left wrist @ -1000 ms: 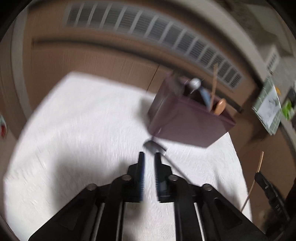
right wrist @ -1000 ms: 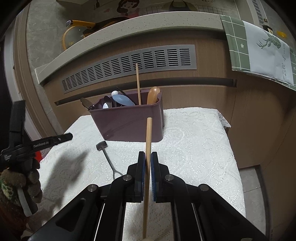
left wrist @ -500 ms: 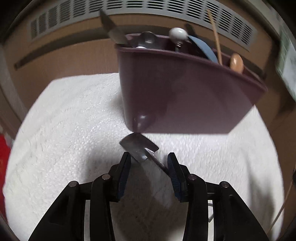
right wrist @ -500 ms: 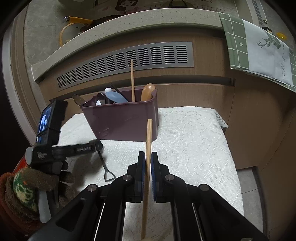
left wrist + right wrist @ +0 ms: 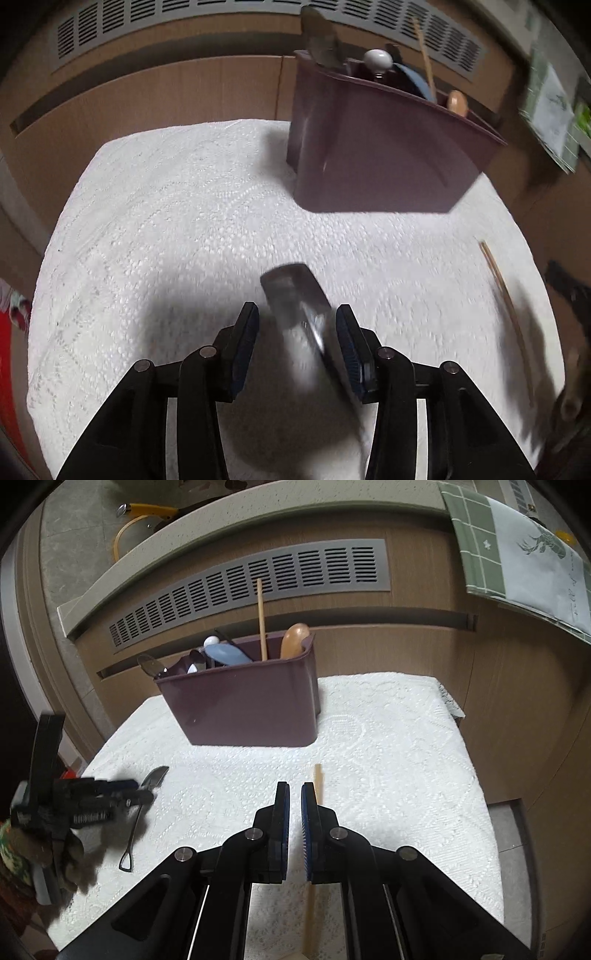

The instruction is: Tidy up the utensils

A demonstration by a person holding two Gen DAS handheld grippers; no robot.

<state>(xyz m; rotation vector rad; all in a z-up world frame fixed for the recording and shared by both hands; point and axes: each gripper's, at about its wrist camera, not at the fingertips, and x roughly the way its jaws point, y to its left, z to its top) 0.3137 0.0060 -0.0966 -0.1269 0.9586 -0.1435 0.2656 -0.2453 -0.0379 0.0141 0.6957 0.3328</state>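
Note:
A small metal spatula lies on the white lace cloth with its flat head and neck between the jaws of my left gripper. Those jaws stand wide and are still opening, and the pads do not press on it. From the right wrist view, the spatula pokes out past the left gripper, its thin handle trailing toward me. My right gripper is nearly closed with nothing in its narrow gap. A wooden chopstick lies on the cloth under its right finger. The purple caddy holds several utensils.
The white cloth covers a small table with edges close on the right and left. Behind the caddy runs a wooden cabinet front with a grey vent grille. A green towel hangs at the upper right. A gloved hand holds the left gripper.
The left gripper opened wide and came down around the spatula's head. The chopstick, earlier pinched in the right gripper's gap, now shows beside and under its right finger. The right gripper sank slightly.

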